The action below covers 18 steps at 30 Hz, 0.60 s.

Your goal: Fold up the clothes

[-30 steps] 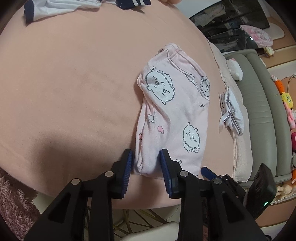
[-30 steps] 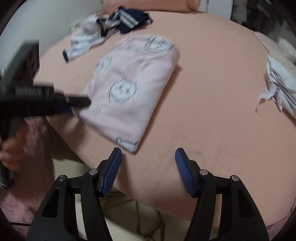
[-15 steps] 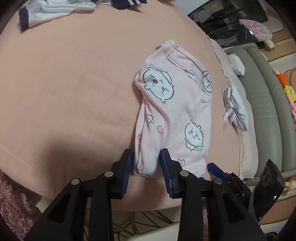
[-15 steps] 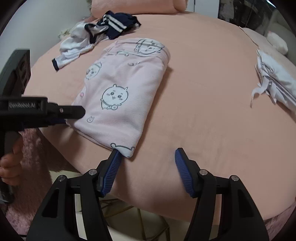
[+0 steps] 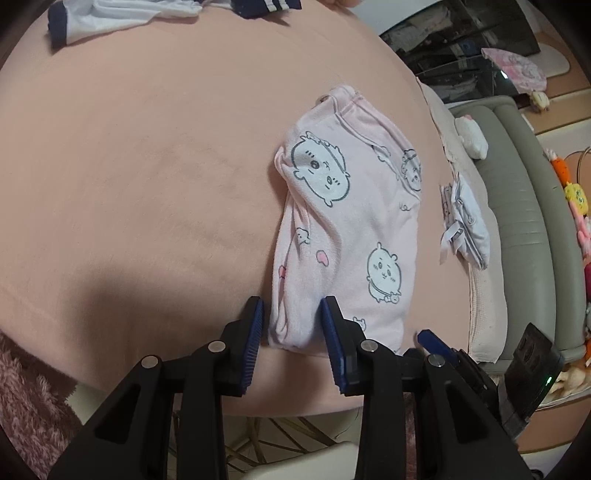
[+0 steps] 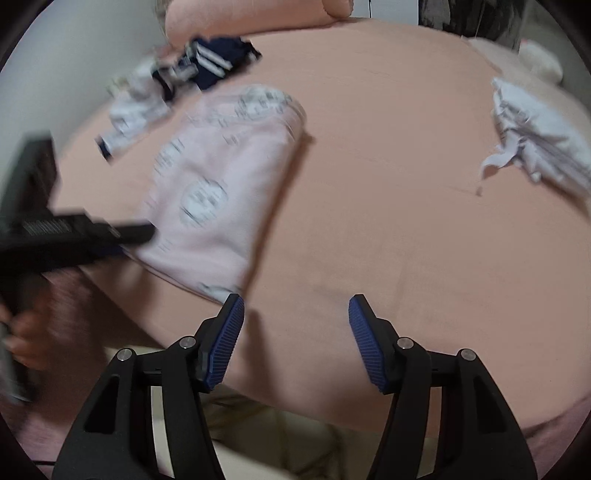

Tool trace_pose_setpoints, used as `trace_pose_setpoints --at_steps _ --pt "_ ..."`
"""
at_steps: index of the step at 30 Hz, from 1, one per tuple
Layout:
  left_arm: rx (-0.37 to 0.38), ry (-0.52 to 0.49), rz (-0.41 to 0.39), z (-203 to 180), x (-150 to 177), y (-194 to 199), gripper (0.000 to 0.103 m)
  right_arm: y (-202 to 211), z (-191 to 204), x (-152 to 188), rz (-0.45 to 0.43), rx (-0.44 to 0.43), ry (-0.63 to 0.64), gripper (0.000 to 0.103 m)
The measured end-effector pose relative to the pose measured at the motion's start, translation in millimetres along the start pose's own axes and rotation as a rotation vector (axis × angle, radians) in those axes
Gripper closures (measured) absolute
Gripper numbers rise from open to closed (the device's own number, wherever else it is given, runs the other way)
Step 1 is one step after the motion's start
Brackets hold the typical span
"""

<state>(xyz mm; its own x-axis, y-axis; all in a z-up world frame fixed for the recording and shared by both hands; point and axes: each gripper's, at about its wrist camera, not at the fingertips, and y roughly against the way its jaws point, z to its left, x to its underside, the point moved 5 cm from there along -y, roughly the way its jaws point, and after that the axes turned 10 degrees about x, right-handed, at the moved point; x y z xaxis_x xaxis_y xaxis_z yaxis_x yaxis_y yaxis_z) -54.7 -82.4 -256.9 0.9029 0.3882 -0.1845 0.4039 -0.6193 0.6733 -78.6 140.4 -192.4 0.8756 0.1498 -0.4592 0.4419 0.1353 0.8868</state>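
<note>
Left gripper (image 5: 291, 325): spread, fingers straddling the near left corner of the garment, not pressed onto it.
Right gripper (image 6: 295, 332): wide apart, holding nothing, just beside the garment's near right corner.
Garment (image 5: 354, 221): pink, folded, printed with cartoon faces, lying on the peach bed (image 5: 147, 166) by its near edge.
Navy-white clothes (image 5: 122, 11): far beyond the garment.
White cloth (image 5: 465, 225): right of the garment.
Writing: none readable.
</note>
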Motion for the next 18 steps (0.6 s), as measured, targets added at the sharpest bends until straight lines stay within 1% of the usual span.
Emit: trace_pose_setpoints --at_steps 3,5,6,8,9,10,11,13,15,16,17,18 --pt "0.017 0.020 -0.005 -2 4 4 0.068 1 3 -8 -0.008 -0.080 -0.033 0.042" --pt "0.046 0.051 0.006 -1 10 3 0.066 -4 5 -10 0.002 -0.092 -0.019 0.042" --pt "0.061 0.070 0.010 0 14 3 0.066 -13 11 -15 0.018 -0.097 -0.002 0.042" --pt "0.121 0.110 0.022 1 18 1 0.065 -27 19 -19 0.041 -0.109 0.018 0.042" --pt "0.149 0.128 0.027 1 19 0 0.065 -28 20 -21 0.037 -0.123 0.019 0.045" --pt "0.141 0.123 0.024 1 18 -2 0.065 -28 21 -24 0.034 -0.139 0.020 0.059" --pt "0.133 0.118 0.021 0 16 -4 0.065 -28 24 -23 0.038 -0.163 0.025 0.070" --pt "0.116 0.108 0.015 -2 12 -8 0.065 -32 33 -26 0.054 -0.192 0.039 0.080" --pt "0.100 0.097 0.009 -4 9 -12 0.069 -39 43 -28 0.055 -0.178 0.057 0.082" --pt "0.092 0.093 0.006 -4 7 -14 0.077 -39 43 -28 0.052 -0.182 0.051 0.083" --pt "0.089 0.096 -0.003 -3 5 -12 0.080 -39 44 -28 0.049 -0.187 0.044 0.085" --pt "0.086 0.099 -0.012 -2 3 -10 0.081 -36 43 -27 0.044 -0.191 0.035 0.085"
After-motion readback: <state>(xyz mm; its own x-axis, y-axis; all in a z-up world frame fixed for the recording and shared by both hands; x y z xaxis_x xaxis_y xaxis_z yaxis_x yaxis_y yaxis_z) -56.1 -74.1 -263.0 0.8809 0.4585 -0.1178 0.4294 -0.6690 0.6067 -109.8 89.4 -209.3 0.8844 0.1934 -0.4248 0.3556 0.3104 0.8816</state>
